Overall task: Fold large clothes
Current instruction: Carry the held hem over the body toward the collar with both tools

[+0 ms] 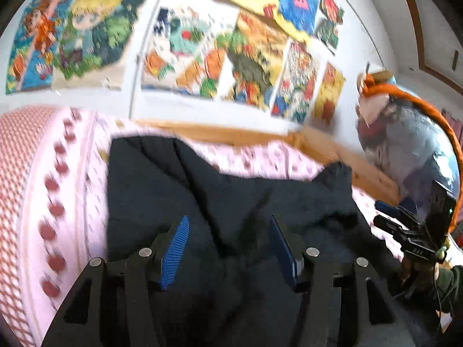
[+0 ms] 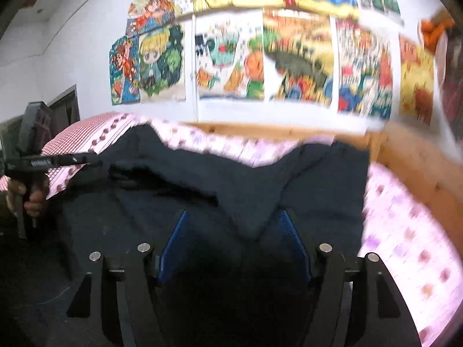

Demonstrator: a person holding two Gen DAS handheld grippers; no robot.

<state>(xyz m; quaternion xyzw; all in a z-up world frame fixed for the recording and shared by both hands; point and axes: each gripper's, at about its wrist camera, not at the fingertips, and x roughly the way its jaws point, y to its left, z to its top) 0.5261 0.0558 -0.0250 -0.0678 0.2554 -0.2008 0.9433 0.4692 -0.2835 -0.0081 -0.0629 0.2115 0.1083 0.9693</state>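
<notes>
Dark navy garment [image 1: 231, 202] spread across a bed, lying on a pink patterned bedsheet [image 1: 260, 156] and reaching back toward the wooden bed frame [image 1: 332, 150] along the wall. Rumpled, with soft ridges and a folded flap in the middle, seen from the right wrist as a layer doubled over itself [image 2: 231, 190]. Left gripper [image 1: 228, 245] low over the cloth, blue-padded fingers [image 1: 175, 251] spread apart, nothing pinched between them, only the dark fabric lying underneath in the gap. Right gripper [image 2: 235, 243] likewise just above the garment, fingers [image 2: 173, 240] spread, no cloth clamped; a point of the folded flap lying in the space between the tips, contact with the pads impossible to tell. Both views blurred. Pink-and-red checked pillow [image 1: 26, 190] with a row of dark red dots at the left end of the bed, touching the garment's left edge. In the left wrist view, the right gripper at the far right edge, above the sheet beside the garment. In the right wrist view, the left gripper at the far left, held in a hand [image 2: 29, 199], over the garment's corner by the pillow. Colourful cartoon posters [image 2: 231, 63] covering the white wall behind the bed. Bulky blue-grey plush shape with an orange rim [image 1: 411, 144] beside the bed frame at the right.
</notes>
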